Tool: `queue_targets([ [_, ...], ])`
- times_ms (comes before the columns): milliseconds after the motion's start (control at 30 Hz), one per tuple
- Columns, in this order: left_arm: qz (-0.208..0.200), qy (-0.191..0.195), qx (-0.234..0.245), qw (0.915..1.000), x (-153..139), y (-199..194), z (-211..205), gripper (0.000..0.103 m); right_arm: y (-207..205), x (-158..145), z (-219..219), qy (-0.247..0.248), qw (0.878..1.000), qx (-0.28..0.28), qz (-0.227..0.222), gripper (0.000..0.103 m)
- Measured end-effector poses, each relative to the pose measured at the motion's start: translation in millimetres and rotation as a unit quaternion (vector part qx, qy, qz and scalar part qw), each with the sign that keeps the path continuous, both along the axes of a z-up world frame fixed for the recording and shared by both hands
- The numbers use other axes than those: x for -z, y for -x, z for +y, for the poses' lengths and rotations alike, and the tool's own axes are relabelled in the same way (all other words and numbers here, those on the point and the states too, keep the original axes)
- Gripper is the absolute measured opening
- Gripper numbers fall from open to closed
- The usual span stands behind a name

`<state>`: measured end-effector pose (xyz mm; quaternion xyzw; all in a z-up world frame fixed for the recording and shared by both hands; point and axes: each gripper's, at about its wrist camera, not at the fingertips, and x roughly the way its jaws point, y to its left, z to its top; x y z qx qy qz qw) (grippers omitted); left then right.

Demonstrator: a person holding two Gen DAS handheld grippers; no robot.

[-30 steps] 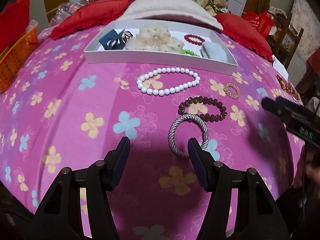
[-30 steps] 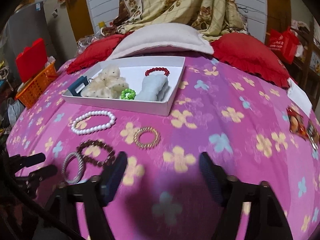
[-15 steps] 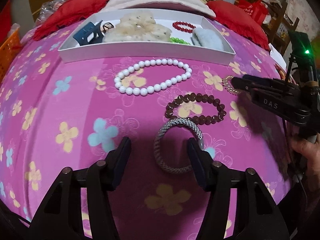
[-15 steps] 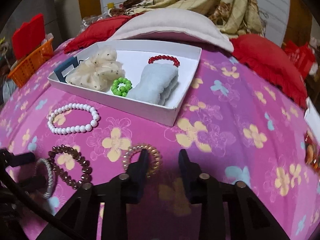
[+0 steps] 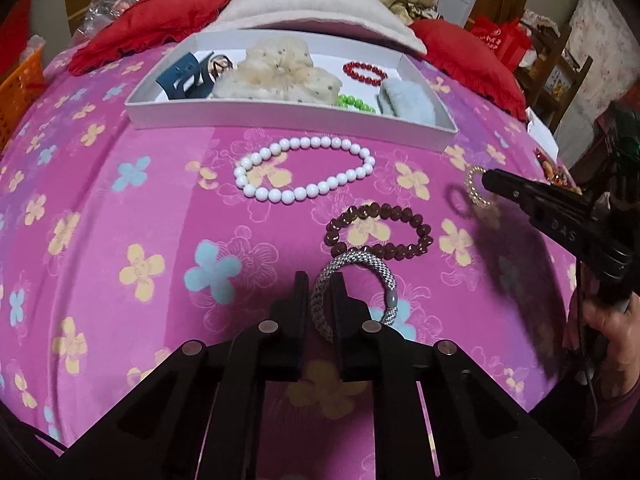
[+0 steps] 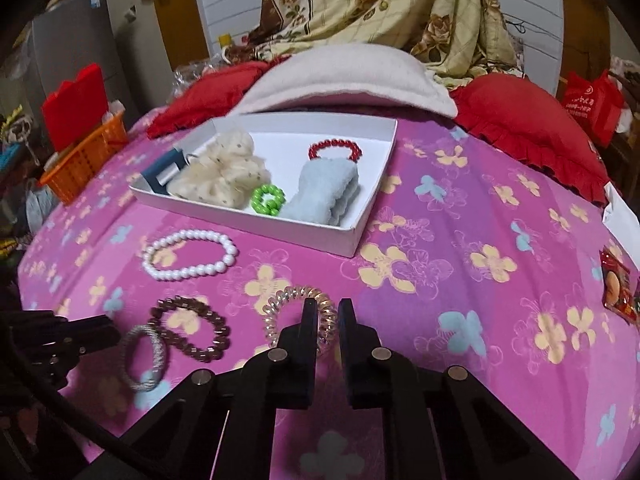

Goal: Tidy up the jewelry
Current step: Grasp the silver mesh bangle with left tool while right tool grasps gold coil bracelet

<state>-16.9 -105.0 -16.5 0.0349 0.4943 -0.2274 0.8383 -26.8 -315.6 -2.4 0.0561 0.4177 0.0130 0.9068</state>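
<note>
My left gripper [image 5: 320, 284] is shut on the near side of a silver woven bracelet [image 5: 378, 270] lying on the pink flowered cover. My right gripper [image 6: 328, 312] is shut on a clear gold spiral hair tie [image 6: 298, 300], which shows lifted off the cover in the left wrist view [image 5: 474, 184]. A brown bead bracelet [image 5: 380, 232] and a white pearl bracelet [image 5: 304, 176] lie beyond. The white tray [image 5: 288, 122] at the back holds a blue claw clip, a cream scrunchie [image 6: 224, 172], green beads [image 6: 267, 199], a red bead bracelet [image 6: 335, 148] and a pale blue band [image 6: 326, 188].
Red cushions [image 6: 532, 128] and a cream pillow [image 6: 344, 76] lie behind the tray. An orange basket [image 6: 82, 160] stands at the left edge of the bed. Small red packets [image 6: 618, 286] lie at the right edge.
Both grippers have closed from open: the left onto the silver bracelet, the right onto the spiral hair tie. The right one has raised the hair tie slightly.
</note>
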Motion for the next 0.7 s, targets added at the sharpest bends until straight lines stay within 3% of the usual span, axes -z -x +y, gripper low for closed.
queue_targets([
  [233, -0.003, -0.001, 0.000, 1.0000, -3.9, 5.1, 3.6, 0.011, 12.6, -10.1, 3.8, -0.009, 1.000, -0.004, -0.006, 0.009],
  [267, 0.003, -0.001, 0.004, 1.0000, -1.3, 5.1, 2.6, 0.021, 14.2, -9.5, 4.5, -0.011, 1.000, -0.005, -0.004, 0.009],
  [300, 0.010, -0.004, 0.006, 0.9999, 1.7, 4.9, 1.7, 0.037, 15.8, -8.8, 5.2, -0.012, 1.000, -0.005, -0.002, 0.009],
  [333, 0.018, -0.009, 0.007, 0.9998, 6.2, 3.9, 0.5, 0.044, 17.6, -8.3, 5.7, -0.014, 1.000, -0.006, -0.001, 0.009],
  [433, 0.022, -0.018, 0.004, 0.9996, 16.3, -0.4, -4.7, 0.048, 21.0, -6.9, 8.5, -0.018, 1.000, -0.012, 0.001, 0.010],
  [533, 0.000, -0.043, 0.014, 0.9990, 21.3, -1.7, -14.2, 0.046, 21.9, -5.3, 10.8, -0.021, 1.000, -0.016, 0.003, 0.009],
  [600, -0.019, -0.069, 0.022, 0.9972, 21.6, -0.4, -20.6, 0.006, 22.5, -6.0, 12.5, -0.022, 1.000, -0.018, 0.001, 0.010],
  [700, 0.004, -0.047, 0.019, 0.9987, 22.2, -5.4, -14.7, 0.006, 23.2, -9.4, 13.9, -0.025, 0.999, -0.020, -0.002, 0.009],
])
